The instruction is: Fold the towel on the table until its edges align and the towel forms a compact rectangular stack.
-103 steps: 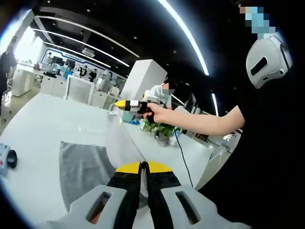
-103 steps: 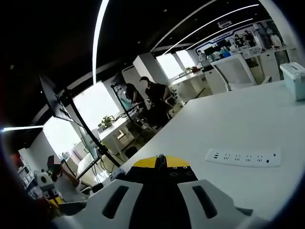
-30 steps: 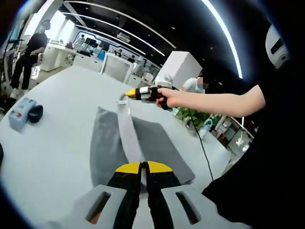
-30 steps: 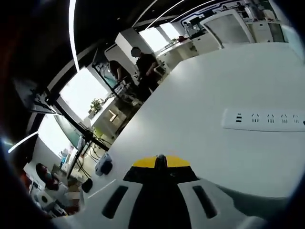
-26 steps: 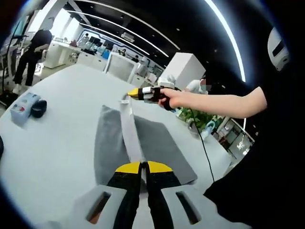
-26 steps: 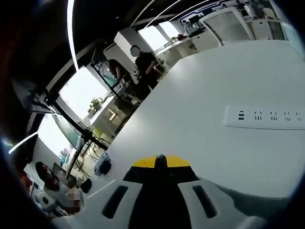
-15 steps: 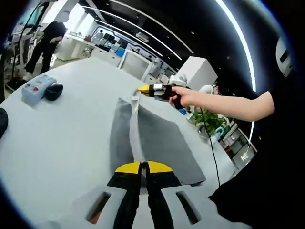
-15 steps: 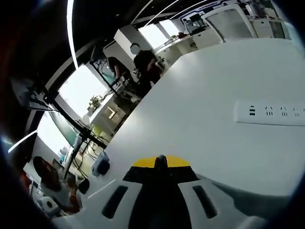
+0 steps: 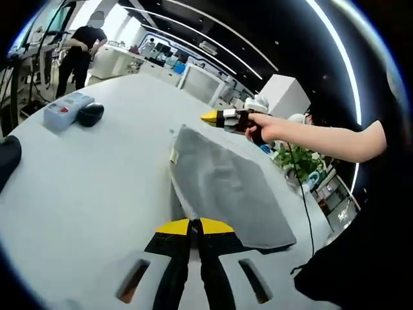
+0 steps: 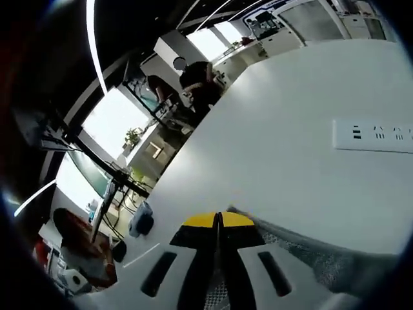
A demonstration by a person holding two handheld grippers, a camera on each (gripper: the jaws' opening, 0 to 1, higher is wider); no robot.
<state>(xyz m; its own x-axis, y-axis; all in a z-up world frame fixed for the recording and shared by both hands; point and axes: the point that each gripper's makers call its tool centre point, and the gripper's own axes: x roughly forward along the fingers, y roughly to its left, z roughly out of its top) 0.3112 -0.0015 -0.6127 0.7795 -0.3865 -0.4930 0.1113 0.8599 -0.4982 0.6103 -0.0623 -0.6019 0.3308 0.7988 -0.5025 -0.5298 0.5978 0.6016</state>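
Note:
The grey towel (image 9: pixel 226 184) lies on the white table (image 9: pixel 97 187), its upper layer folded over and sloping down towards the table. My left gripper (image 9: pixel 193 227) rises at the bottom of the left gripper view, shut on the towel's near edge. In the same view my right gripper (image 9: pixel 211 117), held in a hand (image 9: pixel 261 128), sits at the towel's far edge. In the right gripper view my right gripper (image 10: pixel 218 220) is low over the table, shut, with the towel's (image 10: pixel 310 255) grey cloth running out from its tips to the right.
A blue-grey box (image 9: pixel 66 109) and a black rounded object (image 9: pixel 90 113) lie at the table's far left, a dark thing (image 9: pixel 8 161) at the left edge. A white power strip (image 10: pixel 377 134) lies ahead of the right gripper. A cable (image 9: pixel 303 210) and a plant (image 9: pixel 295 165) are beyond the towel.
Both grippers have come down towards the table, carrying the lifted towel edge over. The cloth, earlier a taut strip between them, now spreads as a layer over the lying half.

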